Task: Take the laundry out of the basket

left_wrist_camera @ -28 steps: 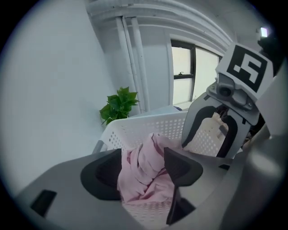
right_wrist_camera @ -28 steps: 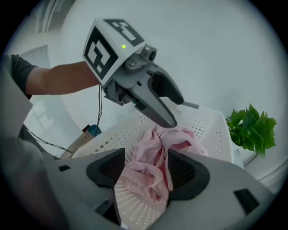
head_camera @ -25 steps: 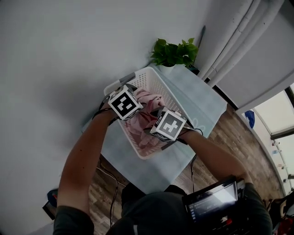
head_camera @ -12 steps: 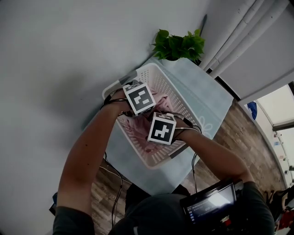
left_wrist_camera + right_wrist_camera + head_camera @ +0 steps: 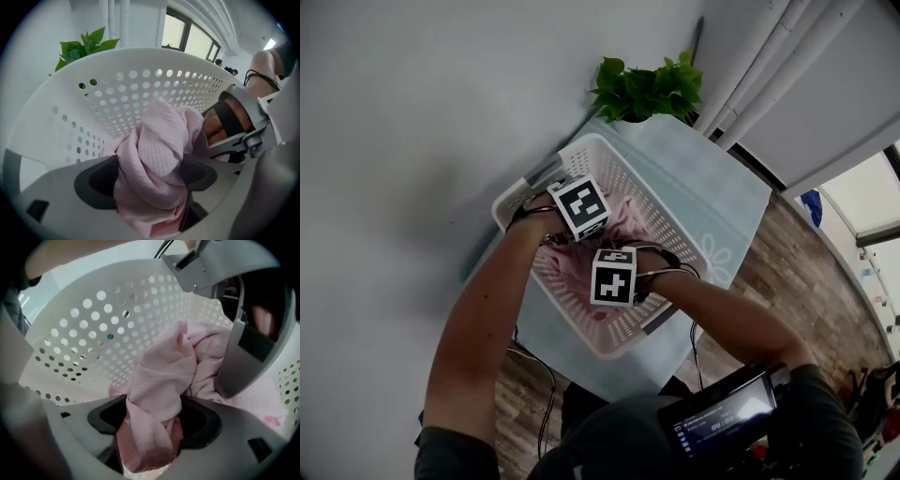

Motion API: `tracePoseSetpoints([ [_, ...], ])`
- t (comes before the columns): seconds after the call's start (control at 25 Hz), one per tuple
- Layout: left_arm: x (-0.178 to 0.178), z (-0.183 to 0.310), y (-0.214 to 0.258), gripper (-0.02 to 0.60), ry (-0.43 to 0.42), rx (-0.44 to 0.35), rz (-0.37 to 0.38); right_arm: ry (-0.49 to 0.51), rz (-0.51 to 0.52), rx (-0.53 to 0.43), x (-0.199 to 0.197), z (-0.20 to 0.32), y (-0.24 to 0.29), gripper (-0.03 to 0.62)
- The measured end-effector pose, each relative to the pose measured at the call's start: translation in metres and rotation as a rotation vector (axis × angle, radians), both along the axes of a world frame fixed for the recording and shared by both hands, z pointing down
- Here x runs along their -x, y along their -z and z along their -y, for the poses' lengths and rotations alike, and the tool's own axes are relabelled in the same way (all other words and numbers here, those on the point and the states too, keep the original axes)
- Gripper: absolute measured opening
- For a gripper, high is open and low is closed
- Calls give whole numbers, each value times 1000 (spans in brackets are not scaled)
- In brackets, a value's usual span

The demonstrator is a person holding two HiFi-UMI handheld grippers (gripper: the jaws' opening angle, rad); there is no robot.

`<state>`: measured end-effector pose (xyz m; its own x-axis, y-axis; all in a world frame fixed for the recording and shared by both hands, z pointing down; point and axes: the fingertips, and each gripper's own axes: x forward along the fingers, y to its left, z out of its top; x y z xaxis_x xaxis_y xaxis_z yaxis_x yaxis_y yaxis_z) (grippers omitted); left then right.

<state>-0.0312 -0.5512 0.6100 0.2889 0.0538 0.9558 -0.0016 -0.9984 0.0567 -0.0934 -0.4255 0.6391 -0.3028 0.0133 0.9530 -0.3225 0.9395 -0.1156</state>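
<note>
A white perforated laundry basket (image 5: 677,255) stands on a pale cloth-covered table, with pink laundry (image 5: 624,212) inside. Both grippers reach down into it. My left gripper (image 5: 584,217) is at the basket's far-left side. In the left gripper view its jaws (image 5: 150,176) stand wide, with a twisted fold of pink waffle cloth (image 5: 159,140) filling the gap. My right gripper (image 5: 614,281) is nearer me. Its jaws (image 5: 152,420) also stand wide around a bunched pink fold (image 5: 161,366). The left gripper's body crosses the top right of the right gripper view.
A green potted plant (image 5: 643,89) stands behind the basket at the table's far end. White curtains (image 5: 769,56) hang at the right. Wooden floor (image 5: 811,277) lies beside the table. A screen device (image 5: 722,422) sits at the person's chest. Basket walls (image 5: 117,93) enclose both grippers.
Both grippers have sunk from above the laundry pile down into the basket, the right one moving nearer and lower. The view has shifted a little.
</note>
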Motion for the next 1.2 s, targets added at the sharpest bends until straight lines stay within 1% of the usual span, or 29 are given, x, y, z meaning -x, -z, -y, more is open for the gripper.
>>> tracePoseSetpoints([
  [0.12, 2, -1, -16, 399, 2, 10, 44, 50, -48, -9, -3, -6, -18, 333],
  [0.24, 6, -2, -34, 402, 14, 23, 94, 75, -78, 2, -1, -6, -33, 331],
  [0.32, 7, -1, -41, 411, 16, 28, 103, 75, -91, 8, 0, -4, -39, 331],
  [0.44, 7, -1, -48, 422, 25, 44, 85, 78, -104, -3, -1, -4, -44, 328],
  [0.52, 6, -2, -52, 422, 25, 51, 76, 79, -110, 4, -2, -4, -45, 303],
  [0.64, 4, -5, -57, 419, 1, 67, 86, 63, -99, 38, 0, -3, -44, 244],
  [0.68, 4, -7, -58, 409, -13, 76, 95, 57, -96, 44, 0, -3, -44, 214],
  [0.72, 3, -11, -59, 384, -28, 87, 106, 51, -95, 46, 0, -3, -44, 194],
  [0.76, 2, -16, -59, 343, -43, 96, 120, 43, -96, 46, 0, -3, -44, 178],
  [0.8, 2, -21, -59, 286, -55, 101, 134, 34, -98, 47, 0, -3, -44, 165],
  [0.84, 2, -25, -60, 248, -62, 103, 147, 27, -100, 50, -1, -4, -44, 153],
  [0.88, 2, -28, -59, 228, -60, 105, 156, 23, -103, 55, -1, -5, -44, 145],
  [0.96, 4, -32, -56, 207, -35, 119, 151, 24, -101, 62, -2, -7, -42, 138],
  [1.04, 6, -33, -49, 185, -2, 132, 120, 30, -91, 57, -4, -9, -36, 130],
  [1.2, 5, -30, -26, 172, 35, 112, 60, 63, -85, -5, -7, -9, -22, 126],
])
